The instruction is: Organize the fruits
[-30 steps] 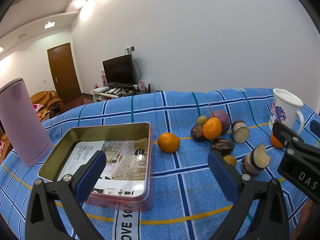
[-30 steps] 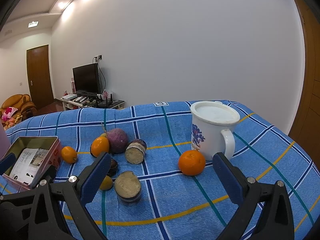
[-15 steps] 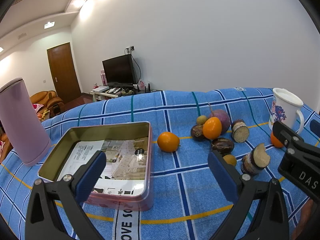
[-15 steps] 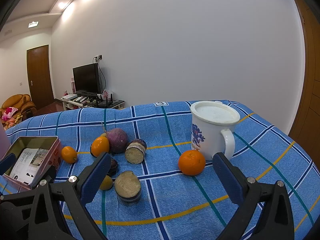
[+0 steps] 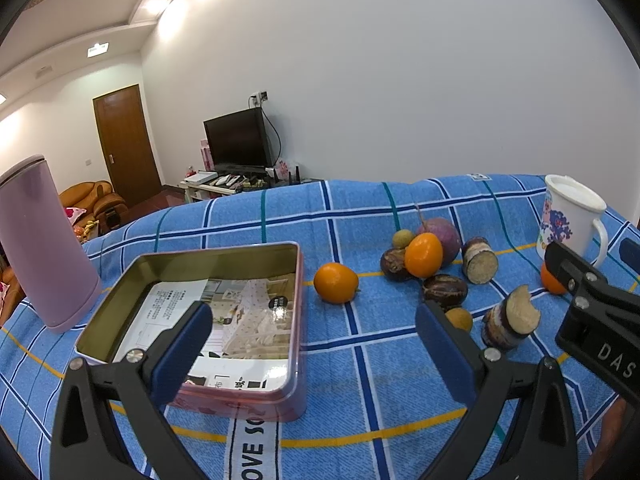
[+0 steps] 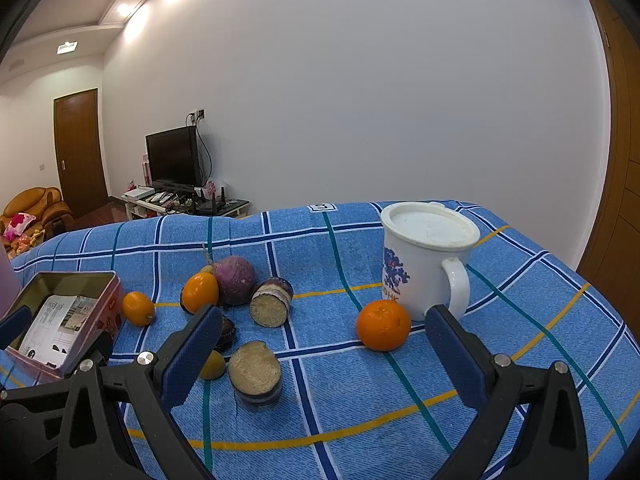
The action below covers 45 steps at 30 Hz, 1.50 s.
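Left gripper (image 5: 310,346) jaws spread wide, right gripper (image 6: 322,350) likewise, both holding nothing

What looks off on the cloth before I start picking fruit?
Two cut chunks sit among the whole fruit: the near one has a notch missing from its pale face, like a bite; the other chunk lies tipped on its side. The tin holds only a printed leaflet. Nothing is spilled. Both tools are open and empty.
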Each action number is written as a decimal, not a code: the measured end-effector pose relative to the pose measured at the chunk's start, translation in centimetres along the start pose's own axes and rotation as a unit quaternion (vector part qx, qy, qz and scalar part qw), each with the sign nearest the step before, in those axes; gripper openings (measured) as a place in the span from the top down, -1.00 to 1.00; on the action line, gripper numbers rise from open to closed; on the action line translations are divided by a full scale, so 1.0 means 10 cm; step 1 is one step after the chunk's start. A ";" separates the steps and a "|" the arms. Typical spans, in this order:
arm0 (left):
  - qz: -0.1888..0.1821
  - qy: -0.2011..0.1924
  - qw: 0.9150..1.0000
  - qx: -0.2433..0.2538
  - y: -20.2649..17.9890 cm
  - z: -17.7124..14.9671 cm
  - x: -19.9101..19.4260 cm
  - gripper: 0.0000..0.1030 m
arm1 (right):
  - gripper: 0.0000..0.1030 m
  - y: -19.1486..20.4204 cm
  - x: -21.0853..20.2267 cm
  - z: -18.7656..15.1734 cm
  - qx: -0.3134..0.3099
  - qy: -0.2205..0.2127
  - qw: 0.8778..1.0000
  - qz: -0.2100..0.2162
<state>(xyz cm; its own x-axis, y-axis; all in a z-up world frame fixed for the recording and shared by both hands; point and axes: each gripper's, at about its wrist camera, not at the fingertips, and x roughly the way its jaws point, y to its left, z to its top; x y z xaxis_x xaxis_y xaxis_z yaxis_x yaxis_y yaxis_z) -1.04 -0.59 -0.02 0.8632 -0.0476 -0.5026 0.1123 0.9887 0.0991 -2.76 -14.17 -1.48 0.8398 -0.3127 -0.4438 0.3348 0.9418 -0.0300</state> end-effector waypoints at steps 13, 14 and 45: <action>0.000 0.001 1.000 0.000 -0.01 0.00 0.01 -1.00 | -0.98 0.00 0.00 0.00 -0.001 0.002 1.000 0.001; -0.001 0.001 1.000 0.000 -0.01 0.00 0.01 -1.00 | -0.98 0.00 0.00 0.00 -0.002 0.002 1.000 0.001; -0.044 0.058 0.997 0.012 -0.04 -0.06 0.14 -0.81 | -0.16 0.09 0.36 -0.13 -0.042 0.120 0.986 0.108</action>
<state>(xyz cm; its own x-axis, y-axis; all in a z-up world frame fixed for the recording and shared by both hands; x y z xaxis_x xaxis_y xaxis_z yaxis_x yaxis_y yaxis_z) -0.17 -0.95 -1.27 0.7872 -0.1166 -0.6056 0.1989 0.9775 0.0703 0.02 -14.29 -4.32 0.7595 -0.0742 -0.6463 0.1140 0.9933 0.0200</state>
